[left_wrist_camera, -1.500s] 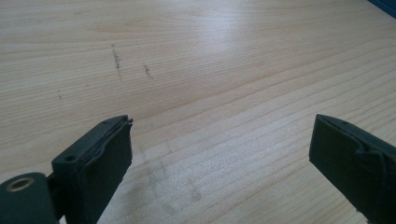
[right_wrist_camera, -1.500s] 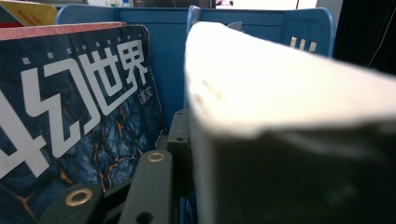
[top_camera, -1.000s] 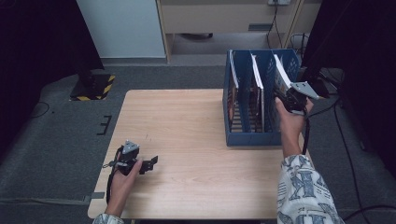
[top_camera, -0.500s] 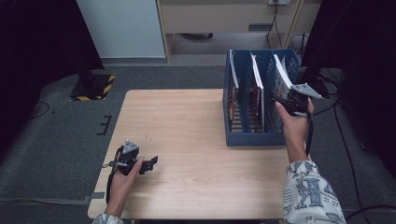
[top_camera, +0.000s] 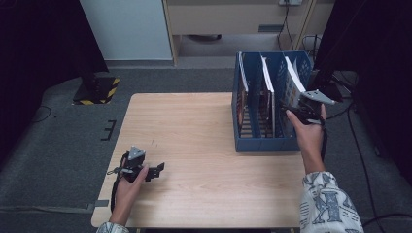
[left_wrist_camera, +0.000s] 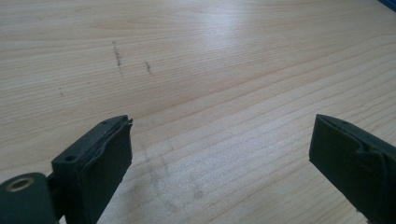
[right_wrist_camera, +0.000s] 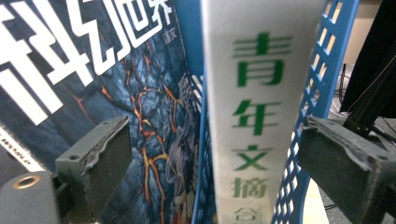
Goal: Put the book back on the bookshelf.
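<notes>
Two jaws of the right gripper [top_camera: 291,108] have just been opening astride the white-spined magazine [right_wrist_camera: 261,112] in the blue file rack's [top_camera: 265,143] rightmost slot at the table's right edge — withdraw straight, without snagging; left gripper [top_camera: 158,170] idles agape.

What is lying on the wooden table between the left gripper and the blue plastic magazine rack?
Nothing: in the high view, the light wooden table is bare between the left gripper and the blue plastic magazine rack.
</notes>
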Available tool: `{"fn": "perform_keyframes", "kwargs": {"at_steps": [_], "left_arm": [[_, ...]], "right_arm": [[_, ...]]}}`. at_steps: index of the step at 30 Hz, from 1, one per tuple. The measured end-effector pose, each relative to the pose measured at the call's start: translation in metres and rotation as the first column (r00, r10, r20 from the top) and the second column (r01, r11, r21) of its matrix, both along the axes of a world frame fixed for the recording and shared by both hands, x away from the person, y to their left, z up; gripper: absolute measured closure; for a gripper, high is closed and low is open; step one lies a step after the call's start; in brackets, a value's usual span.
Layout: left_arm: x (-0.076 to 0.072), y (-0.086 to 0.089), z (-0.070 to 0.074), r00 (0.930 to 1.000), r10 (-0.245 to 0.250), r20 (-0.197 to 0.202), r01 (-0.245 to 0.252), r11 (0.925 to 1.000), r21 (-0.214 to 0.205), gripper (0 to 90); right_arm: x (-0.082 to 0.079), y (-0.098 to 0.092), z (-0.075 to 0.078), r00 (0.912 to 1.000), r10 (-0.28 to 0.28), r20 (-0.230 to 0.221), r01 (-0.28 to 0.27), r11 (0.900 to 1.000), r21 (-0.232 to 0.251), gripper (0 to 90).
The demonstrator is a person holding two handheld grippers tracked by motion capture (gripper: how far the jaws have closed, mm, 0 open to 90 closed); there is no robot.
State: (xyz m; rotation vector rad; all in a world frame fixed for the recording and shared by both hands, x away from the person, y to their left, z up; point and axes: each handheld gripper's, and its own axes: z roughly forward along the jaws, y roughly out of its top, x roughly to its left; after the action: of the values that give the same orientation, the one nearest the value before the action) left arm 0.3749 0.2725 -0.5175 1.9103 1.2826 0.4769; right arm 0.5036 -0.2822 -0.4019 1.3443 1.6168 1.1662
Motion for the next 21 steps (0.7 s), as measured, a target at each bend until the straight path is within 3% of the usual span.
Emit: {"fn": "perform_keyframes", "kwargs": {"at_steps": [21], "left_arm": [[0.0,0.0,0.0,1.0,-0.001,-0.004,0.001,1.0,0.004,5.2]], "right_arm": [[-0.012,-0.003,-0.004,0.9993,0.02,-0.031,-0.02,0.9998,-0.004,6.4]]}}
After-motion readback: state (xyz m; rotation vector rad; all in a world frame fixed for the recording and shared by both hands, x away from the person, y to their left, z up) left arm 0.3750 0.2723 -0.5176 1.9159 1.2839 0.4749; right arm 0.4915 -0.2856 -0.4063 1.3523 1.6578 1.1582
